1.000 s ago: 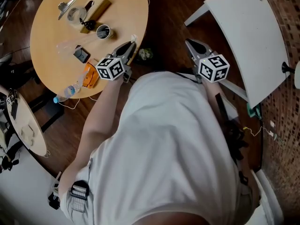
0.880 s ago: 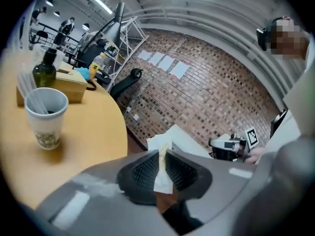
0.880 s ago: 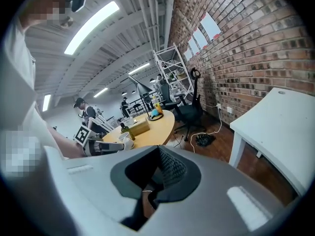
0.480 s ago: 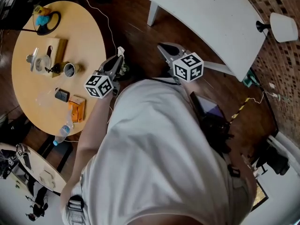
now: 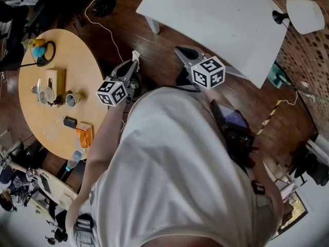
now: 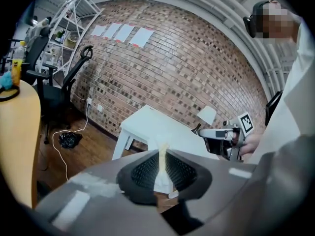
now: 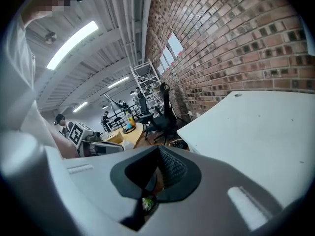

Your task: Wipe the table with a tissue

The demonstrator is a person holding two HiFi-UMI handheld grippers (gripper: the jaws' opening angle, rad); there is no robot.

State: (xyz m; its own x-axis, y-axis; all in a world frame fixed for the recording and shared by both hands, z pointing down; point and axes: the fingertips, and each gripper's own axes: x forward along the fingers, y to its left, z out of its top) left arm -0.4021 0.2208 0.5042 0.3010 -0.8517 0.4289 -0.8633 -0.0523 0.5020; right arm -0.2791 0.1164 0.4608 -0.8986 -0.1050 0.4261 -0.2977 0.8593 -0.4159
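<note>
A strip of white tissue (image 6: 161, 177) stands between the pads of my left gripper (image 6: 161, 156), which is shut on it. In the head view the tissue (image 5: 135, 54) sticks out past the left gripper (image 5: 133, 65), held over dark wood floor in front of the person's body. My right gripper (image 5: 180, 50) is beside it to the right, shut with nothing in it; its tips (image 7: 156, 151) meet. Both point toward the white table (image 5: 216, 14), which fills the right gripper view's right side (image 7: 256, 132) and lies ahead in the left gripper view (image 6: 152, 129).
The round wooden table (image 5: 54, 94) lies to the left, with a cup (image 5: 70, 99), an orange packet (image 5: 84, 134), a bottle (image 5: 73, 161) and other small items on it. A white lamp (image 5: 303, 13) stands far right. A cable (image 6: 56, 141) trails on the floor by a black chair (image 6: 59, 90).
The view has swung from the round wooden table toward the white table. Both grippers moved with it, away from the round table. The tissue stays in the left gripper.
</note>
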